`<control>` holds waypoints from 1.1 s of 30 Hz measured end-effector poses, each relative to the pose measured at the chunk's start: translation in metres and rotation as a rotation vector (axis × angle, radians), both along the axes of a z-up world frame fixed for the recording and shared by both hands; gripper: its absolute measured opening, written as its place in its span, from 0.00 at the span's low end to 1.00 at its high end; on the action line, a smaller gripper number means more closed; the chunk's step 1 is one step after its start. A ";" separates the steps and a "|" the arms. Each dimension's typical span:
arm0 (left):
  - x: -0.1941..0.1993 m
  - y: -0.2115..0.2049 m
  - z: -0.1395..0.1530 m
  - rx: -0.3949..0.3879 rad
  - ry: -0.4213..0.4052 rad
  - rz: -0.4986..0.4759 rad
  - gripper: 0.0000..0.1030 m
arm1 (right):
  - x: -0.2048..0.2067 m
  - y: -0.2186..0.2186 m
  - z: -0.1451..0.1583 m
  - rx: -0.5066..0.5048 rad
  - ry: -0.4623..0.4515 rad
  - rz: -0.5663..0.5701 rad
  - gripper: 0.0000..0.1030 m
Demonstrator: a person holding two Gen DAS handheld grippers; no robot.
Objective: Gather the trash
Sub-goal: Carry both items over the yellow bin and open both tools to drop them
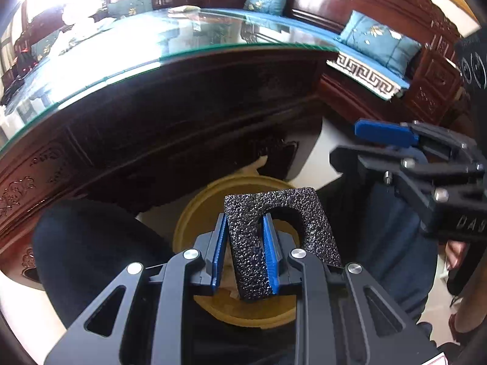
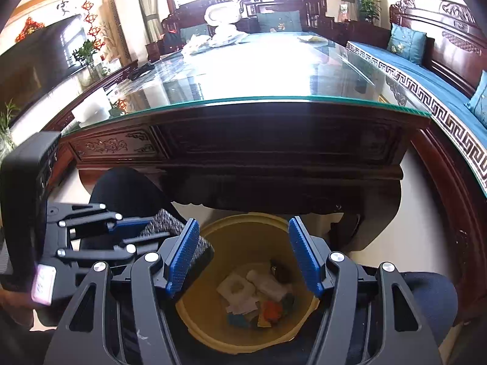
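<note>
Glass-topped carved wooden bench [image 2: 243,127] across the whole upper view, its dark apron hanging just beyond the bin. Long wooden sofa [image 2: 441,70] with blue cushions along the right side. White clutter at the far end of the glass top.

Round yellow bin [image 2: 194,322] on the pale floor below the bench edge, between two dark-trousered knees [image 2: 127,191]. Inside: white foam pieces [image 2: 240,289], an orange scrap, bits of teal, something dark near the back wall.

Left tongs [image 1: 245,243] clamped on a black speckled foam piece [image 1: 286,222] with a rounded cut-out, held right over the bin mouth; blue pads pressing both sides of one limb.

Right tongs [image 2: 243,258] apart, nothing between the blue pads, poised over the bin's opening, just beside the left pair.
</note>
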State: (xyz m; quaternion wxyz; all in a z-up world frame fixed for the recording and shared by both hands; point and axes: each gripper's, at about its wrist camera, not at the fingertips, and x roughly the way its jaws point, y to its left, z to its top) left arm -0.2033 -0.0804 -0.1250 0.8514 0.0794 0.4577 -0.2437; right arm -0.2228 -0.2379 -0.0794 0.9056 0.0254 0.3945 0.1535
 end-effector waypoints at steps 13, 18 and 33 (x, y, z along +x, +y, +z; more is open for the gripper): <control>-0.008 -0.029 -0.030 0.095 0.068 -0.082 0.24 | -0.003 -0.015 -0.002 0.018 -0.004 -0.031 0.58; -0.011 -0.034 -0.038 0.106 0.100 -0.102 0.38 | -0.003 -0.016 -0.003 0.022 -0.003 -0.028 0.59; -0.009 -0.021 -0.034 0.081 0.089 -0.068 0.38 | -0.003 -0.012 -0.002 0.021 -0.002 -0.018 0.59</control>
